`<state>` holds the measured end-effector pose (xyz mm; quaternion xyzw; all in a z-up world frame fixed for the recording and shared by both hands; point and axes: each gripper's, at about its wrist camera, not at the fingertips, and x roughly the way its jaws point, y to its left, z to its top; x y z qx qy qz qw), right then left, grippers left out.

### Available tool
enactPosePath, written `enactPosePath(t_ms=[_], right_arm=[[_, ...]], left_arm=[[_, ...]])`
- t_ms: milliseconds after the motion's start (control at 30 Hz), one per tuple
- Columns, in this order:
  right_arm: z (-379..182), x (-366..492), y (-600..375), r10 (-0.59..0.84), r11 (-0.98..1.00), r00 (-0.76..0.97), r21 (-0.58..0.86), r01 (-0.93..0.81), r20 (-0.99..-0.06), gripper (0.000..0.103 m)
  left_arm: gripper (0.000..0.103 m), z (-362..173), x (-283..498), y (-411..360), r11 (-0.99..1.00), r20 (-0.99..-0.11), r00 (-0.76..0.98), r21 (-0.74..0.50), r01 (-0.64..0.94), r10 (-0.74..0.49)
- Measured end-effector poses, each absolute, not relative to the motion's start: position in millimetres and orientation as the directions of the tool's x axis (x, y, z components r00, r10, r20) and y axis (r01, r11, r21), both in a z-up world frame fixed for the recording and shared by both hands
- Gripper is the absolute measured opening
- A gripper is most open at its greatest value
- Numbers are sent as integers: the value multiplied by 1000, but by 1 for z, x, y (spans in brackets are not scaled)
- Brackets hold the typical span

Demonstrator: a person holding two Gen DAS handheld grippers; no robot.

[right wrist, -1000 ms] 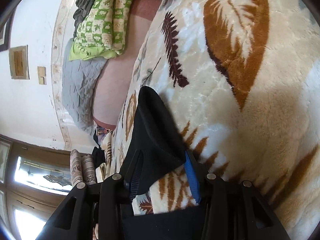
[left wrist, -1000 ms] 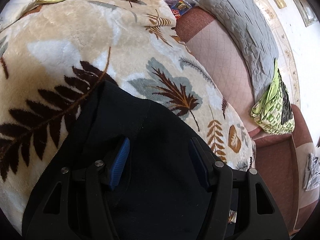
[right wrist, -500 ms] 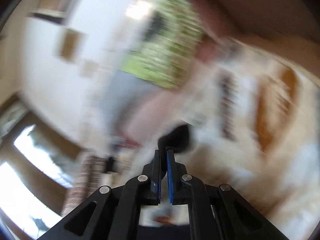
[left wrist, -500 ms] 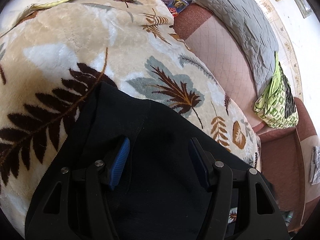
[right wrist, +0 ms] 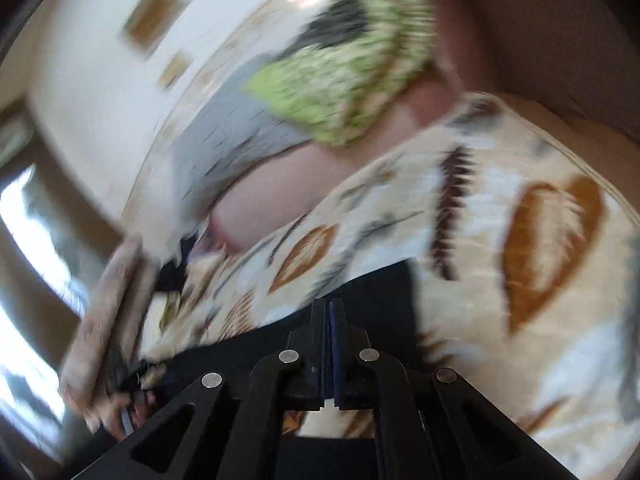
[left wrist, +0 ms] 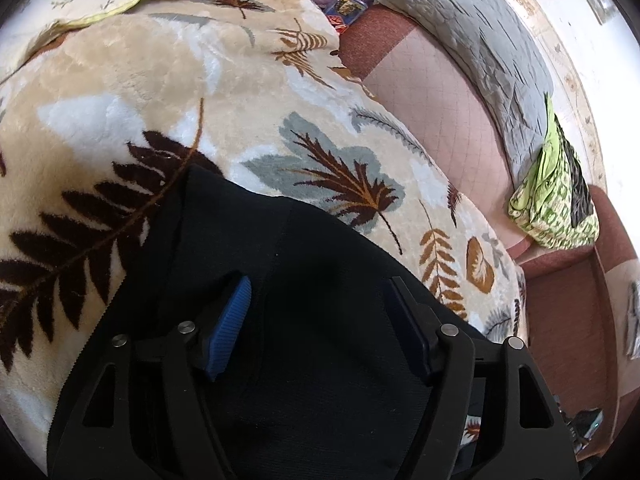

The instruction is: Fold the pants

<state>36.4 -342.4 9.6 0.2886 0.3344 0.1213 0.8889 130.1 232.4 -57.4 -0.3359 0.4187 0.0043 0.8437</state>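
Though its print is unreadable, a colourful packet [left wrist: 346,4] beyond black pants [left wrist: 280,280].

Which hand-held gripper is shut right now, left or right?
The right hand-held gripper: its jaws are pressed together over the black pants. The left hand-held gripper is wide open.

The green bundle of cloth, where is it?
In the left wrist view the green bundle sits at the right, on the pink couch, just below the grey quilt and beyond the leaf-print blanket.
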Motion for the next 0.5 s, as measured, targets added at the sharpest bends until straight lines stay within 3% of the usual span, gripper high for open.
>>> enactPosePath(t_ms=[100,167,267,333,500], right_arm=[[-16,55,-319,353,882,624,470,26,-697,2],[-46,68,-317,285,908,502,398,132,-817,2],[-59,67,-332,343,845,489,491,213,-802,1],[-59,63,-336,346,837,497,501,221,-796,2],[-62,55,-341,350,846,477,490,208,-806,2]], left_arm=[[67,-48,126,243,728,-651,681,-637,-252,-334],[67,-21,105,261,696,-547,778,-687,-206,-309],[69,26,52,294,710,-386,901,-689,-141,-196],[70,38,22,311,731,-349,931,-663,-162,-109],[69,27,17,330,683,-400,906,-701,-202,-142]])
